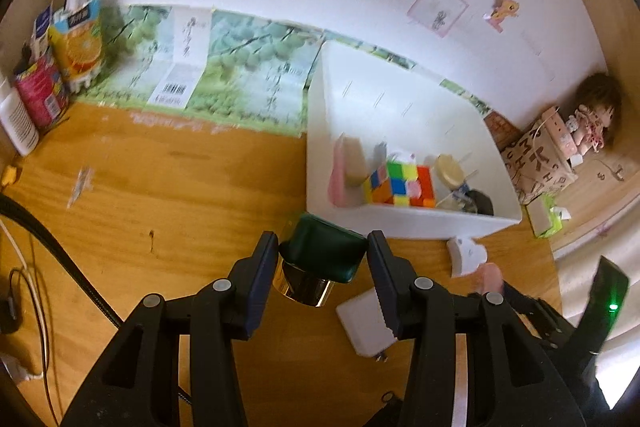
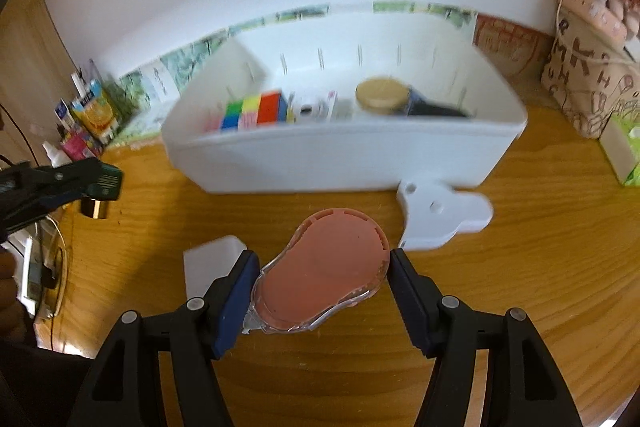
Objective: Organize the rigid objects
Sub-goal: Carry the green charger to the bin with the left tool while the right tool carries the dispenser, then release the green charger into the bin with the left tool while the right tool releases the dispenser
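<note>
Both wrist cameras look steeply down, sharing the nearby white bin (image 1: pixel 404 223).

A wooden table (image 2: pixel 520 267) holds a white box (image 2: pixel 340 163). Just in front of the box lies a white plastic piece (image 2: pixel 440 223). Left of it stand juice cartons (image 1: pixel 80 43).
</note>
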Motion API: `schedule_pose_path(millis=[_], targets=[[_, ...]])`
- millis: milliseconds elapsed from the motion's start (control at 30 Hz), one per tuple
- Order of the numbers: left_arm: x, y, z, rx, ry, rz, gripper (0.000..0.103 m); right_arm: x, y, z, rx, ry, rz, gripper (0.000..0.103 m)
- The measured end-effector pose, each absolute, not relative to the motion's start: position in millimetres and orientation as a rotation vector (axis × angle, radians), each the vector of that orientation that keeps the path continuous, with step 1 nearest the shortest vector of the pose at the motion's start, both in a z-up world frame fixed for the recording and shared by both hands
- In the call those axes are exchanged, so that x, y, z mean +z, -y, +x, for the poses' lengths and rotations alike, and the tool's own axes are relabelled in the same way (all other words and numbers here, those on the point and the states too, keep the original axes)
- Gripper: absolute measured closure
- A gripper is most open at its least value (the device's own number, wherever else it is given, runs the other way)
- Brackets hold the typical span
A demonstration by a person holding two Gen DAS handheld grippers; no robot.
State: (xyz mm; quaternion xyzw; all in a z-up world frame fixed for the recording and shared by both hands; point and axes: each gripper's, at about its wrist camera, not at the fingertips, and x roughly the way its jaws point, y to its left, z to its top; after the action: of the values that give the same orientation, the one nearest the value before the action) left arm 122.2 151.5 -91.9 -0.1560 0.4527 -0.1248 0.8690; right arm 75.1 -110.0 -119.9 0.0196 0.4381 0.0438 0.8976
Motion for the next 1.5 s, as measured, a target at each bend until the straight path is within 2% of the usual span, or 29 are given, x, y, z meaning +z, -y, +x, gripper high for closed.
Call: schedule_pose_path(millis=[367, 667, 967, 1367, 1433, 1500], targets=[[-68.1, -122.1, 156.6, -0.307, -0.842, -0.294, 0.053, -60.5, 137.5, 93.2, 0.085, -0.776, 0.003, 0.037], [-44.1, -95.1, 185.1, -0.342, -0.766, -0.278, 0.053, -34.2, 157.1, 129.8, 0.094, -0.703, -0.042, 0.036], [-35.8, -81.4, 214.3, -0.310, -0.694, -0.288, 0.053, -44.0, 159.5, 163.3, 0.149, -0.664, -0.054, 0.036], [-63.2, -65.5, 234.2, -0.291, -0.769, -0.258, 0.053, -77.0, 147.1, 194.4, 0.215, -0.720, -0.008, 0.036], [-63.9, -64.5, 234.7, -0.289, -0.777, -0.259, 0.049, -77.1, 146.5, 195.2, 0.217, -0.725, -0.007, 0.033], [-59.9, -64.8, 231.3, -0.285, -0.754, -0.260, 0.030, -76.6, 147.4, 194.4, 0.214, -0.729, -0.003, 0.028]])
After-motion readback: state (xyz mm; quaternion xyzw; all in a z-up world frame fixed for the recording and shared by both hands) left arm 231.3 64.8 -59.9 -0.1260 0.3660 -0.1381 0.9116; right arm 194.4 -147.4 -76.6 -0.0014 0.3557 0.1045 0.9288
